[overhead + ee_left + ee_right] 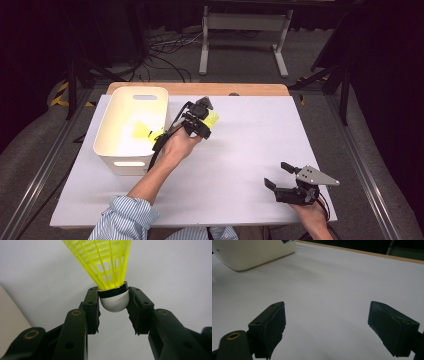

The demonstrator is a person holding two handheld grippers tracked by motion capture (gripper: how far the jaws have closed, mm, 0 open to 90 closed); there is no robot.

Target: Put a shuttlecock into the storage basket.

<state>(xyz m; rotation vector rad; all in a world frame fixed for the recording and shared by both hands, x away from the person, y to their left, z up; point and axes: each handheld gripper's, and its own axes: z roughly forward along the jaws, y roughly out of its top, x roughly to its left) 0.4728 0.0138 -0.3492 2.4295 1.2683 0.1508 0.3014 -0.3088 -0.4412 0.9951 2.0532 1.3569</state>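
The cream bin (131, 127) on my bench (250, 140) holds one yellow shuttlecock (141, 131); a second yellow shuttlecock (110, 270) sits clamped by its white cork between my left gripper's (113, 301) jaws, just right of the bin; my right gripper's (327, 325) jaws stand wide, holding nothing.

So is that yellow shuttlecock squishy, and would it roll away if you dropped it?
The yellow shuttlecock probably feels very light: its skirt is open mesh. That mesh likely bends easily. The left hand-held gripper pinches its rounded white nose, so dropped, it might roll in a curve.
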